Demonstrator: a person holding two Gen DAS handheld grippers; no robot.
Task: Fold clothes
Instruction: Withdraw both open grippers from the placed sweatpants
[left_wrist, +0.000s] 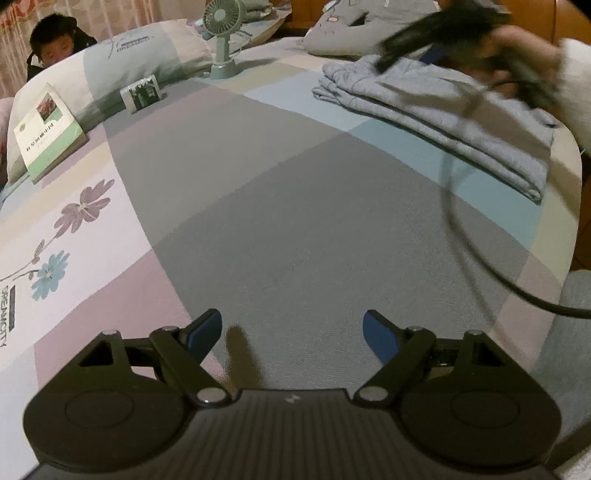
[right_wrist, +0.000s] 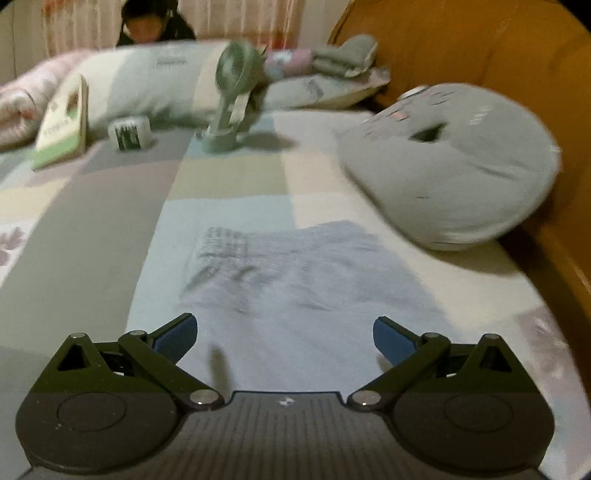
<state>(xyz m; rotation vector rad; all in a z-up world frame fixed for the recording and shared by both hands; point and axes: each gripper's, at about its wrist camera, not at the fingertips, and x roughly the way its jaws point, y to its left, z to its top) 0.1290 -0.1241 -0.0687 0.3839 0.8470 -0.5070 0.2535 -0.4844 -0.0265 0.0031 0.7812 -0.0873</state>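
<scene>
Both hand-held grippers hang spread and empty over the bed (left_wrist: 295, 206): left hand-held gripper (left_wrist: 293, 334), right hand-held gripper (right_wrist: 284, 338). Folded light-blue clothes (left_wrist: 436, 118) lie below the right one.

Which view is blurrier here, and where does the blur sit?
Right wrist view: blurred almost throughout, smearing the green desk fan and grey round cushion. Left wrist view: mostly sharp, folded pale blue garment crisp; only the right gripper at top right streaks.

patchwork bed (left_wrist: 295, 229), wooden headboard (right_wrist: 480, 48), curtains (right_wrist: 236, 18)
</scene>
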